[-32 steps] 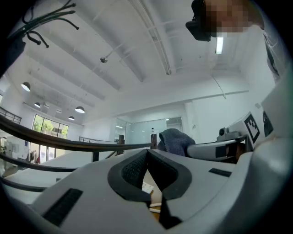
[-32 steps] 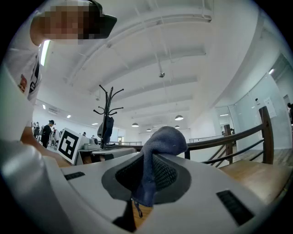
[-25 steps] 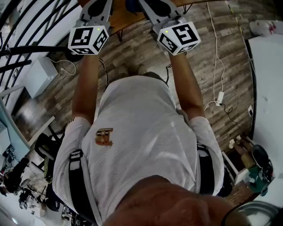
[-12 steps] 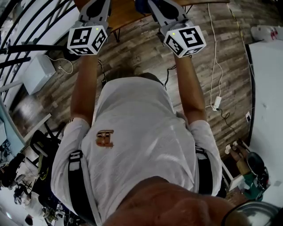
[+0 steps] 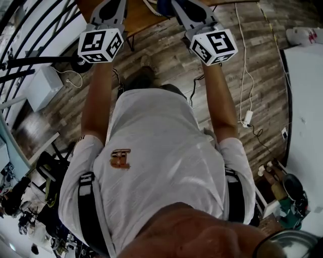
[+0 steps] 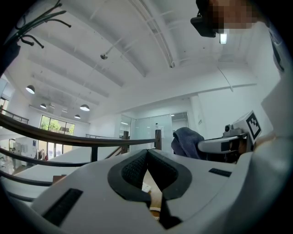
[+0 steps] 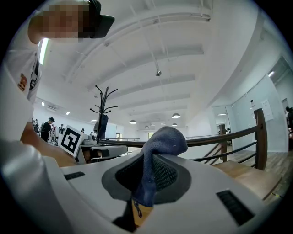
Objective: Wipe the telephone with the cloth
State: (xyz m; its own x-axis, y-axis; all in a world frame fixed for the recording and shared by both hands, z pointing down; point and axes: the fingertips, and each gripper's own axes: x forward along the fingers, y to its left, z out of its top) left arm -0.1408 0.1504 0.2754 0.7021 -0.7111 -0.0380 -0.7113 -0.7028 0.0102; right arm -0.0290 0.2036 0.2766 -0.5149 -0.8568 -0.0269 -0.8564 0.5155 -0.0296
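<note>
Both grippers are held up in front of the person, pointing at the ceiling. In the right gripper view, my right gripper (image 7: pixel 151 161) is shut on a dark blue cloth (image 7: pixel 164 142) that bulges out above its pads. My left gripper (image 6: pixel 147 156) is shut with nothing between its pads. From the left gripper view the cloth (image 6: pixel 187 140) shows at the right, on the other gripper. In the head view only the two marker cubes (image 5: pixel 101 44) (image 5: pixel 214 45) and a scrap of cloth (image 5: pixel 164 5) show; the jaws run off the top edge. No telephone is in view.
A wooden table (image 5: pixel 141 17) lies ahead at the top edge, over plank flooring with cables and a white power adapter (image 5: pixel 247 118). A white table (image 5: pixel 305 101) stands at the right, a black railing (image 5: pixel 35 30) and a white box (image 5: pixel 44 85) at the left.
The right gripper's cube has drifted slightly right and up. The person's shoe has come forward below the table. The left gripper has hardly moved.
</note>
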